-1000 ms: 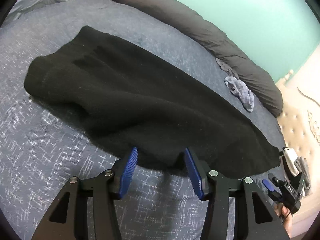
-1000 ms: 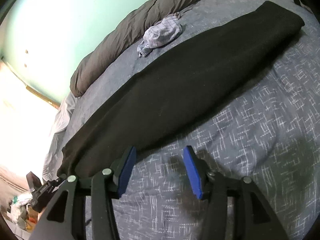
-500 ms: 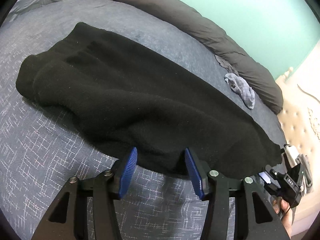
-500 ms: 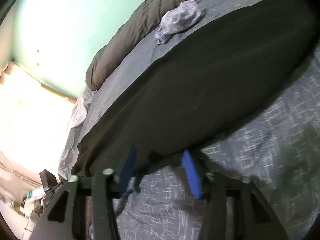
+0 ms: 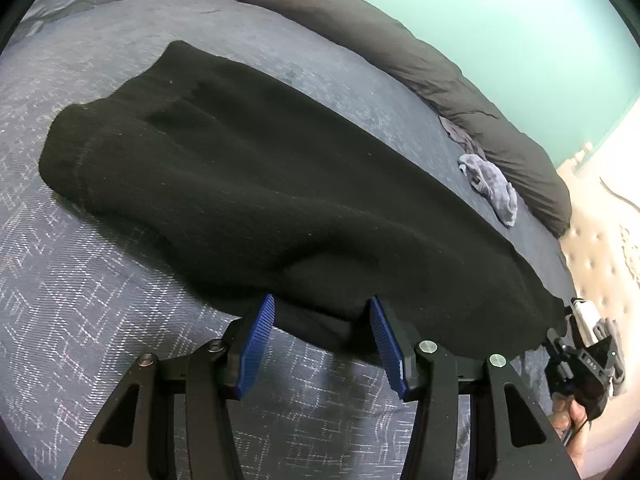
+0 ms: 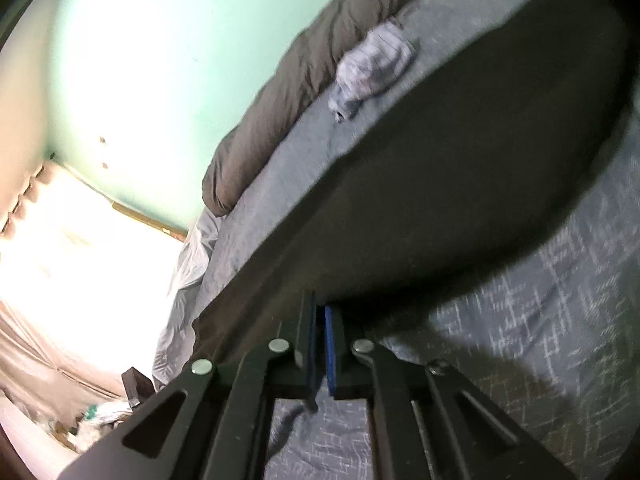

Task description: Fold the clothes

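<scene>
Hidden/blurred: right wrist view is smeared; far end of the black garment (image 6: 460, 184) is cut off at the frame edge. Whether cloth sits between the right pads cannot be made out.
Bed: blue-grey bedspread (image 5: 100, 320) with pale crosshatch; garment lies long across it, folded lengthwise.
Room: mint-green wall (image 5: 500, 20); tufted cream headboard (image 5: 592, 264) at one end.
Around: dark grey rolled duvet (image 5: 400, 60) along the wall side; small pale crumpled cloth (image 5: 492, 184) near it, apart from the garment.
Left tongs (image 5: 322, 320): about half open, blue pads either side of the garment's near edge, not pressing it.
Right tongs (image 6: 320, 322): jaws have just closed, pads together at the garment's near edge; also seen at the far corner in the left view.
</scene>
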A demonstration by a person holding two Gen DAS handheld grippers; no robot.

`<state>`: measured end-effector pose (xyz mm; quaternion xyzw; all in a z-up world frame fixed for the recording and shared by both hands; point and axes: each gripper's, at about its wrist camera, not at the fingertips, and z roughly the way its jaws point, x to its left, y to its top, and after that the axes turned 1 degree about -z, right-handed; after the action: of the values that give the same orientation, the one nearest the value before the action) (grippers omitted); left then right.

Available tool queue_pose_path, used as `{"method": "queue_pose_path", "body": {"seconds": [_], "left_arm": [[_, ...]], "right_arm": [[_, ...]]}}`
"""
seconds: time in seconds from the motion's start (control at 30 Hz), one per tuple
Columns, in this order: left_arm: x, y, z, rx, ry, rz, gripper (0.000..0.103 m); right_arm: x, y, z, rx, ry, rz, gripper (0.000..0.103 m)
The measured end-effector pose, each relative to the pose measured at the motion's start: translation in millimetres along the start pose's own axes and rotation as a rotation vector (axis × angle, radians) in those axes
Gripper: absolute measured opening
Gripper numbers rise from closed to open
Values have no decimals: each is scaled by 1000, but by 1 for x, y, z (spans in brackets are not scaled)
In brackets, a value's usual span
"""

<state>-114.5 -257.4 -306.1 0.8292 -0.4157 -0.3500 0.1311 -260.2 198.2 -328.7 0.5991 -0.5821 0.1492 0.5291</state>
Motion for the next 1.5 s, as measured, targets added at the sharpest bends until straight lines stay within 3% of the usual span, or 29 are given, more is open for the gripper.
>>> {"method": "queue_pose_path", "body": {"seconds": [0.27, 0.4, 0.47, 0.5, 0.63, 0.93, 1.23, 1.5], "left_arm": [[1, -2, -4, -2, 4, -1, 54], [2, -1, -6, -5, 3, 0, 54], [2, -1, -9, -9, 3, 4, 54], [1, -1, -12, -12, 2, 7, 54], [2, 0, -22, -22, 3, 22, 54], [8, 7, -40, -40, -4, 44, 54], [27, 11, -54, -61, -25, 6, 54], [33, 14, -62, -75, -38, -7, 54]], "right_arm": [[-3, -1, 4, 11, -11, -21, 4], [-1, -4, 13, 66, -66, -26, 9], [9, -10, 11, 81, -100, -74, 16], [15, -13, 10, 88, -117, -102, 27], [40, -28, 6, 113, -154, -205, 30], [88, -81, 65, 362, -174, -342, 43], [125, -103, 112, 435, -253, -529, 45], [141, -117, 128, 452, -186, -627, 45]]}}
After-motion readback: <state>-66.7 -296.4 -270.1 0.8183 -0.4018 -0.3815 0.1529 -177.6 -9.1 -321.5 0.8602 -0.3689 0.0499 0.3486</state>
